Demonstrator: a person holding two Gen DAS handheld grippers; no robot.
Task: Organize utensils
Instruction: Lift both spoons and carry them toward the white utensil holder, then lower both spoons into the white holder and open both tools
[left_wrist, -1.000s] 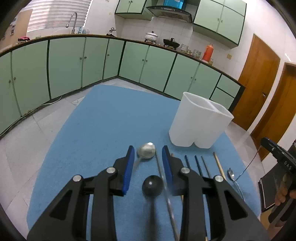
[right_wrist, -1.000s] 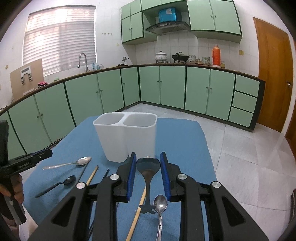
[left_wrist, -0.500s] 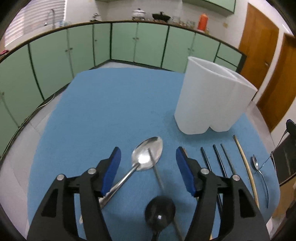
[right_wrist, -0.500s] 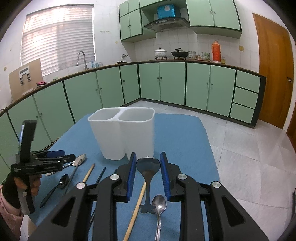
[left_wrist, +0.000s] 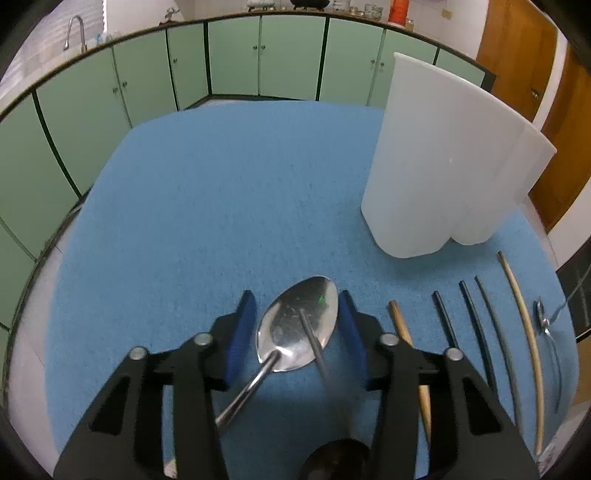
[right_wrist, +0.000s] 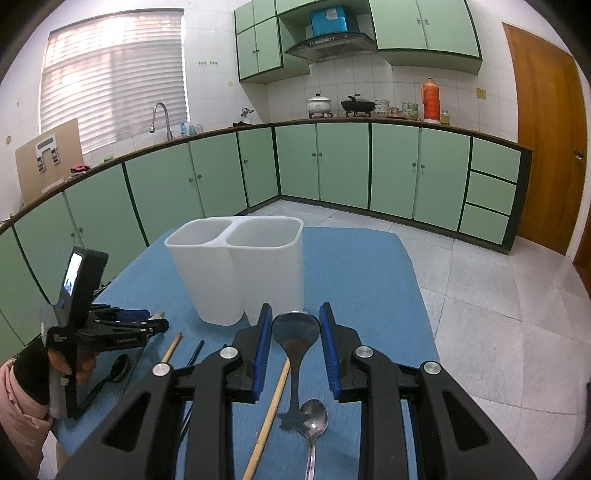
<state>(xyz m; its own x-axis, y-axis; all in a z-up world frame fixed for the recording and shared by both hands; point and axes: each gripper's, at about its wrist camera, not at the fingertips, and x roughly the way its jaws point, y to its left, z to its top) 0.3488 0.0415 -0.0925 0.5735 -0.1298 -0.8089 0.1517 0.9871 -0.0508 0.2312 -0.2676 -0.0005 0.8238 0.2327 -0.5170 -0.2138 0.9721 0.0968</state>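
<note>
A large silver spoon (left_wrist: 299, 325) lies on the blue mat (left_wrist: 207, 206); its bowl sits between the open jaws of my left gripper (left_wrist: 297, 314), low over the mat. A black spoon (left_wrist: 334, 458) lies just below it. A white two-compartment holder (left_wrist: 443, 177) stands to the right; it also shows in the right wrist view (right_wrist: 240, 269). My right gripper (right_wrist: 295, 332) is open, held above a dark ladle-like spoon (right_wrist: 295, 332) and a small silver spoon (right_wrist: 314, 417). The left gripper also shows in the right wrist view (right_wrist: 140, 325).
Wooden chopsticks (left_wrist: 524, 332) and black chopsticks (left_wrist: 476, 325) lie in a row right of the left gripper, with a thin silver spoon (left_wrist: 546, 332) at the mat's right edge. A wooden chopstick (right_wrist: 273, 402) lies under the right gripper. Green cabinets surround the table.
My left gripper has dropped and moved forward, so the silver spoon's bowl now sits between its jaws. The jaws opened wider, then narrowed. The right gripper has stayed still.
</note>
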